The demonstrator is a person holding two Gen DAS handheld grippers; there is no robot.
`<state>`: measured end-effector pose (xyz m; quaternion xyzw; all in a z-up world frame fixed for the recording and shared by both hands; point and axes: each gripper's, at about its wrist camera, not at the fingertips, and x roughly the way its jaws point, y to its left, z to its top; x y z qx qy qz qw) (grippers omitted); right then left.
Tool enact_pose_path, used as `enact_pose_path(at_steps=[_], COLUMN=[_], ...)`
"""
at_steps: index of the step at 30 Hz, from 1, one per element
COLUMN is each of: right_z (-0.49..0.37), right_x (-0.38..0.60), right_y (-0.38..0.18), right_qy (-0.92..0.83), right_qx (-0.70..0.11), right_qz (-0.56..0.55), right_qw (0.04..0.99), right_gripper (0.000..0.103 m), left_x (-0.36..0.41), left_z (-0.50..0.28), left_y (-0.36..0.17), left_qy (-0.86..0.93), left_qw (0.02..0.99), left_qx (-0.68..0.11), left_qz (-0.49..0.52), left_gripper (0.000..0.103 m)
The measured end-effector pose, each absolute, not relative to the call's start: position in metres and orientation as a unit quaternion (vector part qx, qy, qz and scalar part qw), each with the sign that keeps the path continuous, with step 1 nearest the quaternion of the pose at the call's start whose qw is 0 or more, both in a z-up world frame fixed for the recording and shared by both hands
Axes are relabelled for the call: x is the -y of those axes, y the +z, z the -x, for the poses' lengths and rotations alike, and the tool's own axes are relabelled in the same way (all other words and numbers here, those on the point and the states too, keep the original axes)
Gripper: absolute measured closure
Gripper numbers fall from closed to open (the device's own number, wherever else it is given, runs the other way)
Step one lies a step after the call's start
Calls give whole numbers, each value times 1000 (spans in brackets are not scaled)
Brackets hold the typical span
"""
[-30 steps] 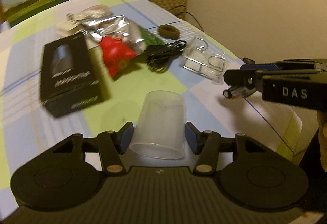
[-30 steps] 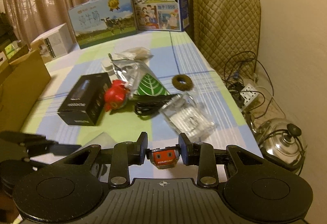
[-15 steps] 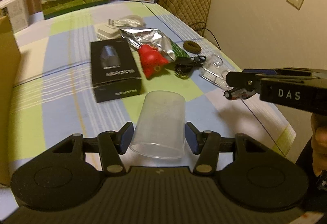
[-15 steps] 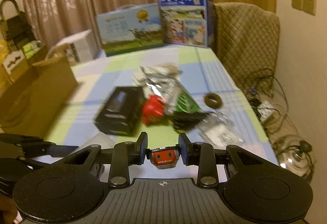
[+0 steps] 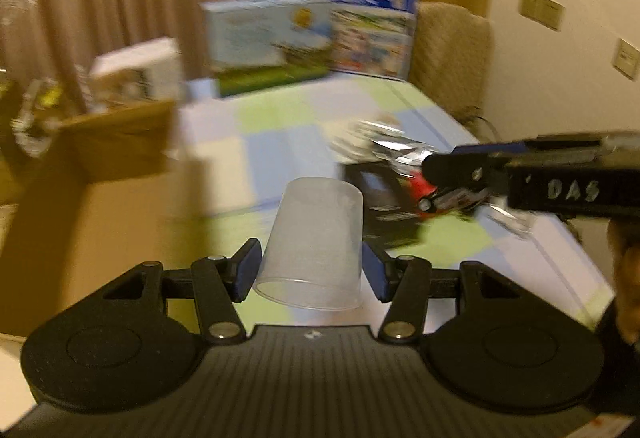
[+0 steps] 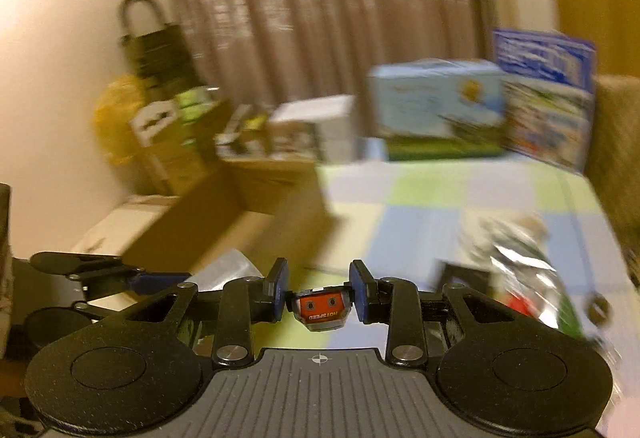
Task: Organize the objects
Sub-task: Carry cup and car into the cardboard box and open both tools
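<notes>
My left gripper (image 5: 311,267) is shut on a translucent plastic cup (image 5: 316,234), held on its side with its mouth toward the camera, above the checked tablecloth (image 5: 280,142). My right gripper (image 6: 320,288) is shut on a small red toy car (image 6: 320,312) marked HOTSPEED. In the left wrist view that car (image 5: 450,200) shows at the right, pinched in the right gripper's dark fingers (image 5: 460,166). The right wrist view shows the left gripper's fingers (image 6: 100,272) and the cup (image 6: 226,270) at the lower left. Both views are blurred.
An open cardboard box (image 5: 104,178) stands at the table's left edge. A black box (image 5: 384,206), a red toy (image 5: 425,187) and foil bags (image 5: 394,146) lie to the right. Two milk cartons (image 5: 272,42) stand at the far end, with a padded chair (image 5: 448,54) beside them.
Both grippers have risen and swung left toward the cardboard box, each keeping its grip. The views have tilted up, so the curtains and far cartons now show.
</notes>
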<state>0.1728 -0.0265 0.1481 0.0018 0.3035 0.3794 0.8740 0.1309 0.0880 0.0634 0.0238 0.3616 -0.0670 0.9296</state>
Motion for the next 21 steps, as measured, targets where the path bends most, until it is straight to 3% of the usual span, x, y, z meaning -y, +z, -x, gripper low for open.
enact_pose_path(at_steps=[12, 21], right_z=[-195, -210], right_x=[-104, -138], right_y=[143, 112], right_qy=[447, 440], right_qx=[-352, -377], right_qz=[-10, -18], right_qw=[822, 815], right_gripper=[73, 73], left_x=[-236, -272], left_z=[-127, -132], left_y=[84, 60], left_qy=[46, 53], left_qw=[927, 923], left_qx=[-372, -380], left_qz=[-10, 17], left_gripper=[53, 53])
